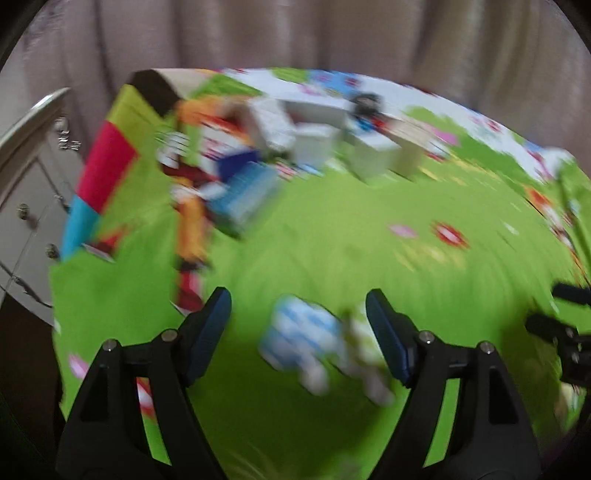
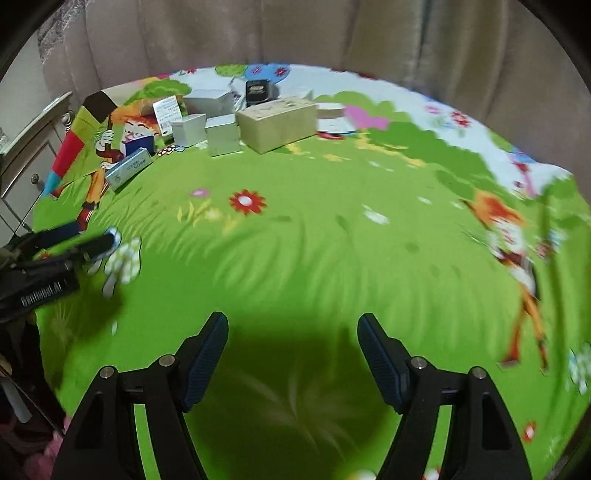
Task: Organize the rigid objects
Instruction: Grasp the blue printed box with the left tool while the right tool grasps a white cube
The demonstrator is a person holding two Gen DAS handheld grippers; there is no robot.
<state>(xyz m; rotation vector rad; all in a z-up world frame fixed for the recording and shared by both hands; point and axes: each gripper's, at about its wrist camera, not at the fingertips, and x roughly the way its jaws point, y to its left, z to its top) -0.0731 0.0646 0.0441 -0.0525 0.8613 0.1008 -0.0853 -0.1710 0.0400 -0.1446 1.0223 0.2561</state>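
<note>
A cluster of boxes sits at the far side of a bed with a green cartoon sheet [image 2: 314, 240]. In the right wrist view I see a tan cardboard box [image 2: 277, 122], two white boxes [image 2: 188, 129] [image 2: 223, 138], a black box [image 2: 258, 90] and a long blue-and-white box [image 2: 129, 168]. The left wrist view is blurred but shows the blue-and-white box [image 1: 247, 195] and the white boxes [image 1: 314, 144]. My left gripper [image 1: 297, 299] is open over bare sheet with a printed flower below it, and also appears as the left gripper [image 2: 88, 240]. My right gripper [image 2: 292, 319] is open and empty, far from the boxes.
A pale cabinet with knobs [image 2: 26, 162] stands by the bed's left edge, also blurred as the cabinet [image 1: 29, 192]. A beige curtain [image 2: 295, 33] hangs behind the bed. The right gripper [image 1: 565, 306] shows at the left view's right edge.
</note>
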